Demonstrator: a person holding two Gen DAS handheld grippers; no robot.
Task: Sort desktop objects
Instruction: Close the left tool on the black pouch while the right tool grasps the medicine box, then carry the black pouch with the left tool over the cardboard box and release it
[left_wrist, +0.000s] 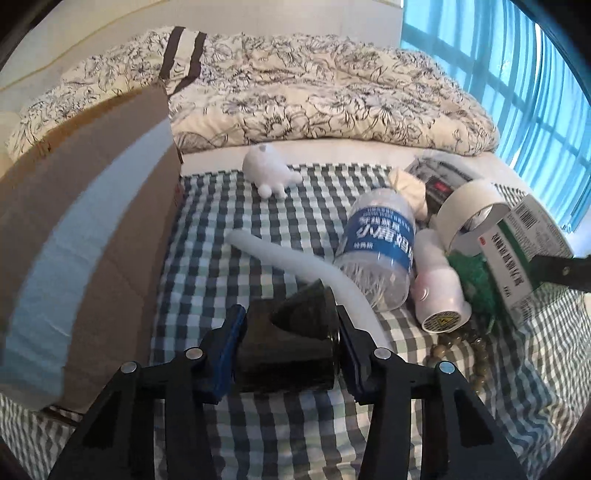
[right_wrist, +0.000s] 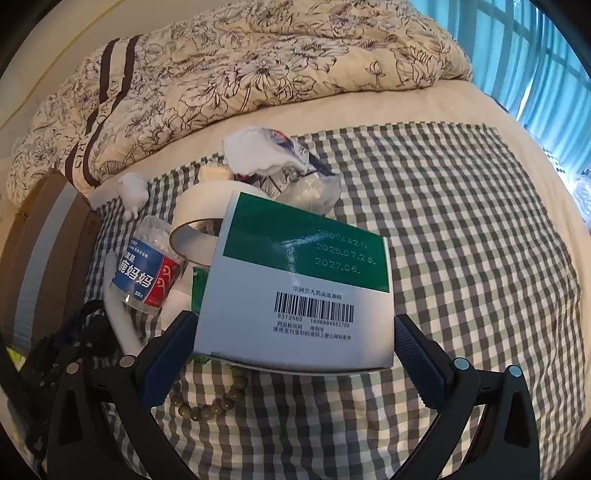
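Observation:
In the left wrist view my left gripper (left_wrist: 290, 328) is shut on a black cone-shaped object (left_wrist: 295, 347), held just above the checked cloth (left_wrist: 229, 206). In the right wrist view my right gripper (right_wrist: 294, 322) straddles a green and white medicine box (right_wrist: 295, 295), with a pad against each side. That box (left_wrist: 517, 243) leans on a pile at the right, one right finger (left_wrist: 561, 271) beside it. The pile holds a blue-labelled plastic bottle (left_wrist: 376, 247), a tape roll (left_wrist: 469, 210), a white plug-like device (left_wrist: 439, 291) and a bead bracelet (right_wrist: 210, 398).
An open cardboard box (left_wrist: 92, 229) stands at the left edge of the cloth. A white toy figure (left_wrist: 269, 171) and a bent white tube (left_wrist: 295, 266) lie on the cloth. A flowered quilt (left_wrist: 314, 92) is piled behind, with crumpled wrappers (right_wrist: 273, 162) near it. The cloth's right half (right_wrist: 461, 258) is bare.

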